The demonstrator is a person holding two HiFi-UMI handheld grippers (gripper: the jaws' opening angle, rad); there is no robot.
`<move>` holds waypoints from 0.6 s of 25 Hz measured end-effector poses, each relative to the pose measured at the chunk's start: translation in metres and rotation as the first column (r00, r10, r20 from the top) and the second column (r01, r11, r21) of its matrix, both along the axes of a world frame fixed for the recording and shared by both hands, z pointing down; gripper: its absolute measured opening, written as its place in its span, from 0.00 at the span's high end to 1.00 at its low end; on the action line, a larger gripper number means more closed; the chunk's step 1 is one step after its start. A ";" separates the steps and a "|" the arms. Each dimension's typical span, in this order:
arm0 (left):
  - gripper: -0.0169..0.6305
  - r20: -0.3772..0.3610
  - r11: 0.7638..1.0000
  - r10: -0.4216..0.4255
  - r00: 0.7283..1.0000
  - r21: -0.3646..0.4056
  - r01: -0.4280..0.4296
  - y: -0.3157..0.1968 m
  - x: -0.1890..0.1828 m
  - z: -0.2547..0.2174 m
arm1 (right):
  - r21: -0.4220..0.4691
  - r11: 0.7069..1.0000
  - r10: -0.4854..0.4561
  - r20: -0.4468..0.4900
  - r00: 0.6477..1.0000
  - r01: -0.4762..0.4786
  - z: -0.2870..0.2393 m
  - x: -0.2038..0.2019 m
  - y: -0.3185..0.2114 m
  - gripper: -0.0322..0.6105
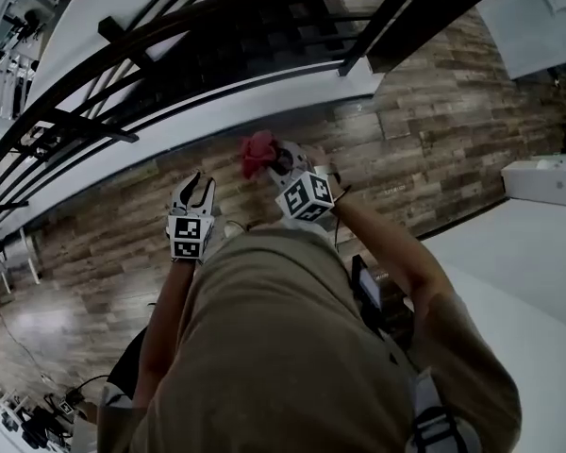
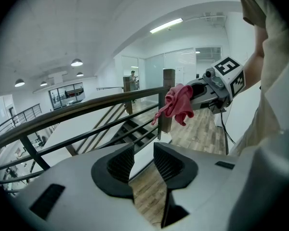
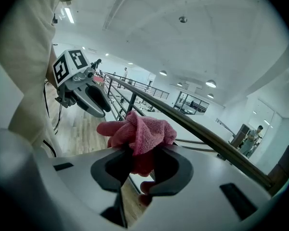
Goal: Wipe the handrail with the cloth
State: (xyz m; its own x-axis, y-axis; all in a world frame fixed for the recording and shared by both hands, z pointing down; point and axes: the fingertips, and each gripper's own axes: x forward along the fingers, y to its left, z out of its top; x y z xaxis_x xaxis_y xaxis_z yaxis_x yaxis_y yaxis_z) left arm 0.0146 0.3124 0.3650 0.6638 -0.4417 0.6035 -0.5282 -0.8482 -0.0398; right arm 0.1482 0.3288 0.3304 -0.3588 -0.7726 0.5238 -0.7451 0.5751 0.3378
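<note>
**Pink terry cloth pinched in the right gripper, held short of the dark curved wooden handrail.**

The right gripper (image 3: 142, 163) has its jaws clamped on the crumpled pink cloth (image 3: 142, 130), which bulges above the pads. The handrail (image 3: 208, 137) runs just beyond the cloth on the far right, and whether they touch cannot be told. The left gripper (image 2: 143, 161), to its left, has its jaws spread with nothing between them; through the gap show brown wood-plank flooring (image 1: 434, 130) and black metal balusters (image 2: 94, 134). Beyond the rail, dark stairs (image 2: 130, 128) drop away past a dark square post (image 2: 166, 88). A white table (image 1: 519, 253) with a white box (image 1: 545, 179) stands on the right.
</note>
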 end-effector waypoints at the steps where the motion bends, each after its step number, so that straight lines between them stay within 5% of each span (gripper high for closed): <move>1: 0.79 0.000 1.000 0.000 1.000 -0.002 0.000 0.001 0.000 0.001 | -0.001 1.000 0.001 0.002 1.000 -0.001 0.001 0.000 0.001 0.78; 15: 0.79 0.008 1.000 -0.010 1.000 -0.004 0.010 -0.004 -0.002 0.005 | -0.028 0.999 -0.015 0.022 1.000 0.016 0.010 -0.006 -0.003 0.78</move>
